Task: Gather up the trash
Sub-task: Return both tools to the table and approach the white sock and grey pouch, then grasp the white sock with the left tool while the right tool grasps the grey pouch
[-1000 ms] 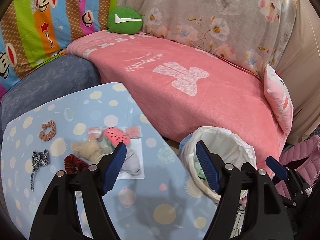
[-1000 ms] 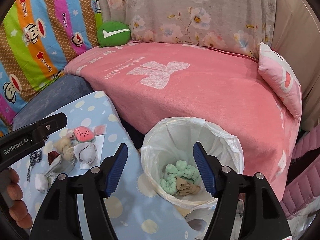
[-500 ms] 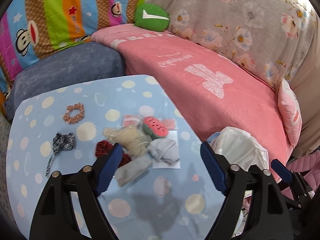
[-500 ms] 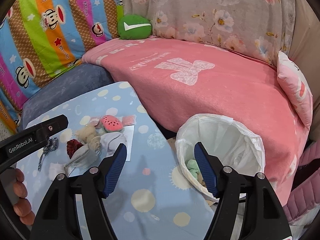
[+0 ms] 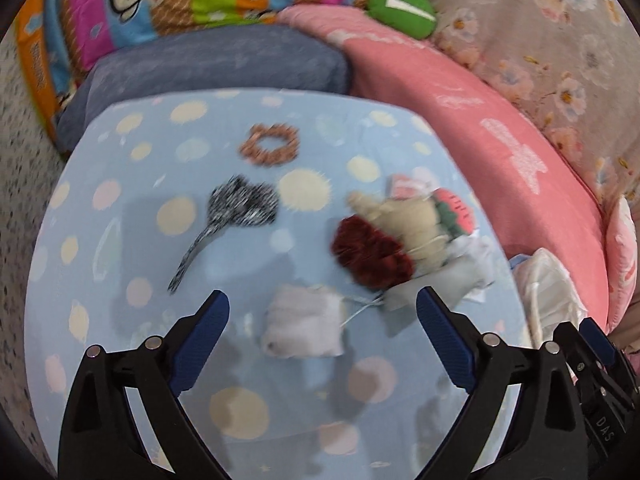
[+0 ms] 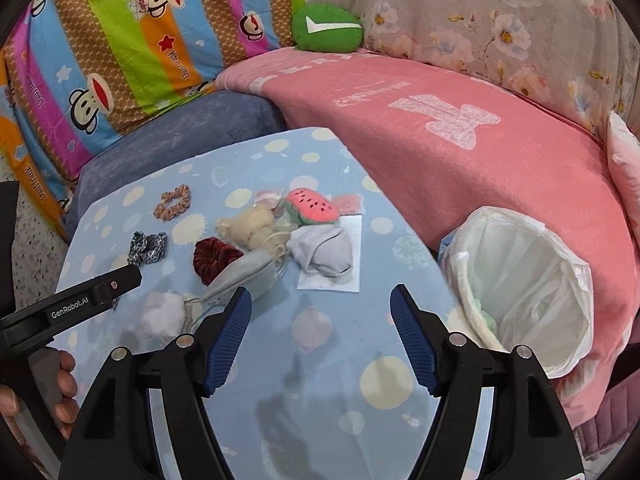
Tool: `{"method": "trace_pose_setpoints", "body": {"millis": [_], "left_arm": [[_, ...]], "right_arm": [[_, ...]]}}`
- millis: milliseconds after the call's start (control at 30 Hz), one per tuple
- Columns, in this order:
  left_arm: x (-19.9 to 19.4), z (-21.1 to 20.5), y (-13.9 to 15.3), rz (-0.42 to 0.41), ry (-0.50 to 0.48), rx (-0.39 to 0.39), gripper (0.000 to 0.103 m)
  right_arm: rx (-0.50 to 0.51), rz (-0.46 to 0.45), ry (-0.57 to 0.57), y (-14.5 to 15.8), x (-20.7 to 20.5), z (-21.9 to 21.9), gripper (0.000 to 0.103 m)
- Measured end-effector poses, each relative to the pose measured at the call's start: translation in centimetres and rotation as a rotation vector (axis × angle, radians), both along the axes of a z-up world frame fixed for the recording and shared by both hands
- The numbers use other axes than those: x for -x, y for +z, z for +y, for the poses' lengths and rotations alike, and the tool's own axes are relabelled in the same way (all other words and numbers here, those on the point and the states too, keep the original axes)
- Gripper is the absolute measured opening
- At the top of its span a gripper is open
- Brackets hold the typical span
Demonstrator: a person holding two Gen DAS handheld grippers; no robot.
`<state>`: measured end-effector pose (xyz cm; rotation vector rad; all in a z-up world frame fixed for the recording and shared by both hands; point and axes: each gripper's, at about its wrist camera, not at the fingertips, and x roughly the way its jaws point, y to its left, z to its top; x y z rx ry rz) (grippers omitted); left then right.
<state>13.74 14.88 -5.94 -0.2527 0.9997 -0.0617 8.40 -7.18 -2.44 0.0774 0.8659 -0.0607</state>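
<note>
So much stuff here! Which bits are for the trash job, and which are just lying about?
Likely for the job:
- white crumpled wad
- grey mask
- lined trash bin
- left gripper, open

Probably just lying about:
- leopard scrunchie
- dark red scrunchie
- watermelon plush
- green cushion

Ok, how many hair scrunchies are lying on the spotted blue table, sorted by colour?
Brown scrunchie: 1
Black-and-white scrunchie: 1
Dark red scrunchie: 1
Total: 3
</note>
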Motion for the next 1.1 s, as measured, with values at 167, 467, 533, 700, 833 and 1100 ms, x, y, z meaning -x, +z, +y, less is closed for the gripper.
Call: {"method": "trace_pose_setpoints", "body": {"millis": [167,467,533,700,833,1100], "left_arm": [[0.2,1.6,-2.9,0.067,0.013,0.023,0.09],[-1.4,0.8,-6.8,0.182,-0.048,0.097,0.064],[-1.6,0.8,-7.5,0.207,-0.048,0.126,0.059],[-1.7,0.6,-7.6,0.205,-0.07,0.14,0.037],[-1.6,0.6,-6.9,0.19,-0.088,0.139,0.031],[-0.9,0.8,-3.6,0.121,-0.085,0.087,0.031]], "right_arm": [[-0.018,0.059,0.042,-2.8,-0.5,2.4,0.068],[-0.06,0.079,0.034,-3.5,-2.9,3.2,0.069],[-0.081,0.087,0.031,-3.7,-3.8,3.1,0.069],[-0.126,0.126,0.027,-5.0,-6.1,3.4,0.056],[-0.17,0.155,0.037,-6.4,-7.3,3.8,0.033],[-0.198,0.109,0.051,-4.7,-6.9,3.4,0.004]]}}
